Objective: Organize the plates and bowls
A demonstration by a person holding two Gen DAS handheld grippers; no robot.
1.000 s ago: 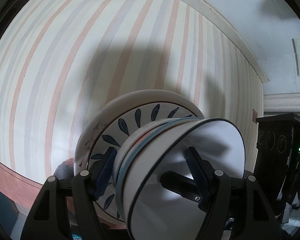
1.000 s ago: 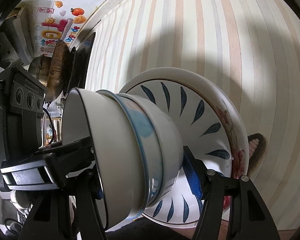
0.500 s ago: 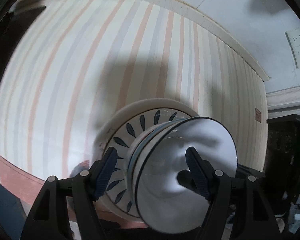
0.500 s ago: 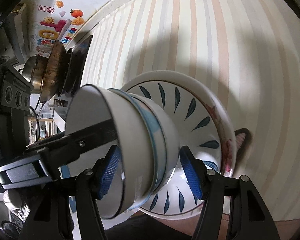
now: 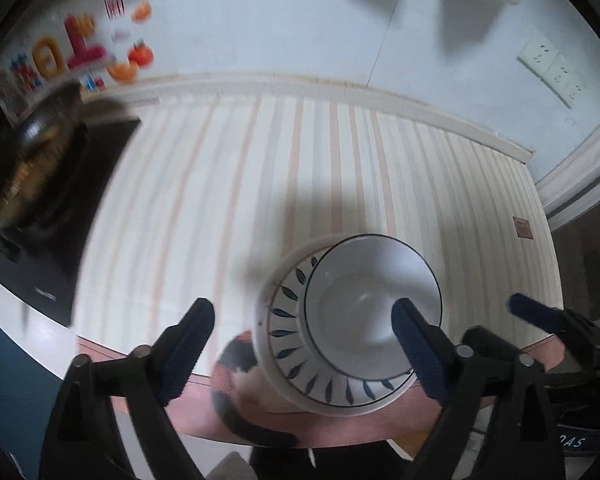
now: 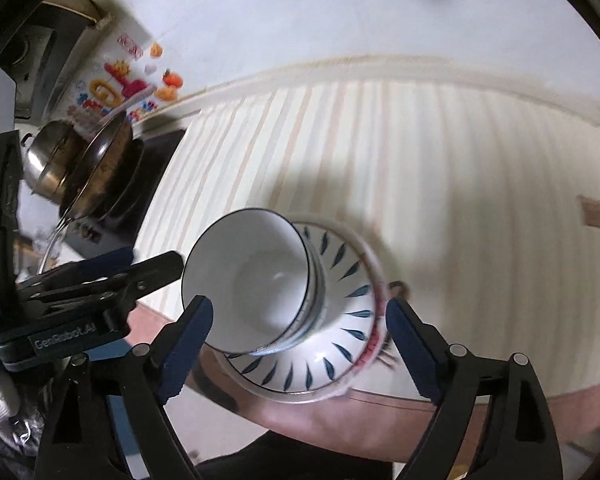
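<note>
Nested bowls (image 5: 372, 312) rest in leaf-patterned plates (image 5: 296, 364) on the striped worktop (image 5: 220, 200). Left gripper (image 5: 304, 348) and right gripper (image 6: 296, 344), jaws just opened, are released, grasping nothing

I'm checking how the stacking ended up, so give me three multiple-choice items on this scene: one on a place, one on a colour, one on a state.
1. Where does the white bowl sit?
A. In the stack on the leaf-patterned plate
B. Alone on the stove
C. On the floor

2. What colour are the plate's leaf marks?
A. Red
B. Dark blue
C. Green

3. How do the left gripper and right gripper stand?
A. Both clamped on the bowl
B. One open, one shut
C. Both open, clear of the dishes

Answers: 1 A, the bowl rests nested above the plate; 2 B, the radiating marks are dark blue; 3 C, both jaws have just been opening, with the pads apart from the stack.
</note>
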